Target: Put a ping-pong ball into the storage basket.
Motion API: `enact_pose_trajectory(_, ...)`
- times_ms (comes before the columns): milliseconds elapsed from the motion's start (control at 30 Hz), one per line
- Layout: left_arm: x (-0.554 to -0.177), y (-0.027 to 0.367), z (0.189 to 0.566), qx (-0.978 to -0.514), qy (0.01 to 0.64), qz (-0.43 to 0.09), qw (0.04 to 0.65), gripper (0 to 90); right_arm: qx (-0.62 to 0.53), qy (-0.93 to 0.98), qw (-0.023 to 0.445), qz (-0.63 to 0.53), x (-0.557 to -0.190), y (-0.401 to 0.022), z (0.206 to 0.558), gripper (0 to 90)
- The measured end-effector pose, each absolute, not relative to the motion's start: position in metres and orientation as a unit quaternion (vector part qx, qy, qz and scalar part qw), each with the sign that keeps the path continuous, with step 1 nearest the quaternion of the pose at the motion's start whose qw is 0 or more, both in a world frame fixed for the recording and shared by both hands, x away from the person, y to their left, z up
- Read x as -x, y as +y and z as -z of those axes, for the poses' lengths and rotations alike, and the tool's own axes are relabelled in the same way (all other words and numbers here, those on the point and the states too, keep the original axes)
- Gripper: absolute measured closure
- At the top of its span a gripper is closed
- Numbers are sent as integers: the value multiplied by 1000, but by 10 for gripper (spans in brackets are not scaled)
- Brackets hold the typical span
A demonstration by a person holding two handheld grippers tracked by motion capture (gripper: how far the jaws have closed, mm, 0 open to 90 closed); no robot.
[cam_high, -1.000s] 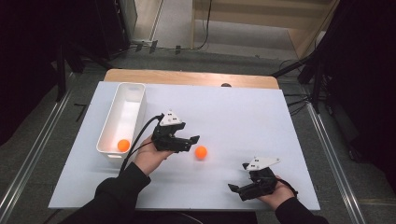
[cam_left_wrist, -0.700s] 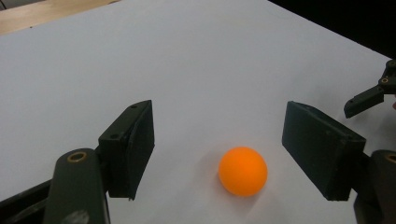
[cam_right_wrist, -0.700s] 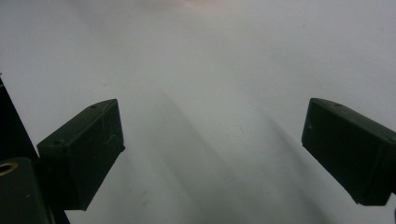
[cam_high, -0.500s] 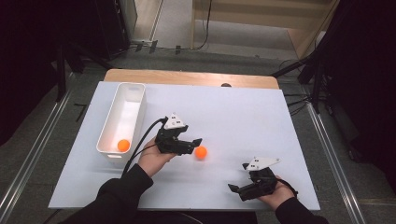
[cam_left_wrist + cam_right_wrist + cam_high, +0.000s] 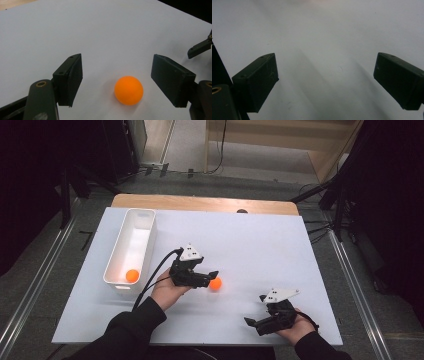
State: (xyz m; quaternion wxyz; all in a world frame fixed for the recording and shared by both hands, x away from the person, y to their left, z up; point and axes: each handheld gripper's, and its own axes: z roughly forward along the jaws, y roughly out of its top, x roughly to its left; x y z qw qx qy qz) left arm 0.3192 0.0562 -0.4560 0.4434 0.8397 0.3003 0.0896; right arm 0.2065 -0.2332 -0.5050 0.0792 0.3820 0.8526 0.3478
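left hand-held gripper (image 5: 117,75) closer to round orange ball (image 5: 128,90), smooth white table (image 5: 260,250)

Two orange balls, one (image 5: 215,283) on the table, one (image 5: 132,275) in the bin, one white rectangular bin (image 5: 123,283), two handheld grippers, left (image 5: 212,275), right (image 5: 248,321), possibly nothing else.

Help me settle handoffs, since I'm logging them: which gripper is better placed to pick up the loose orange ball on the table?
Left. The left gripper already has the orange ball between its open jaws, untouched. The right gripper rests apart near the table's front edge, jaws open over bare surface.
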Motion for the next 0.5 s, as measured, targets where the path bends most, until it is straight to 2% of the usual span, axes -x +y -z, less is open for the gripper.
enact_pose_trajectory(500,-316,48,464,-845,291,-87,439,257,-382,853,80,-348,-206,-233,505,44)
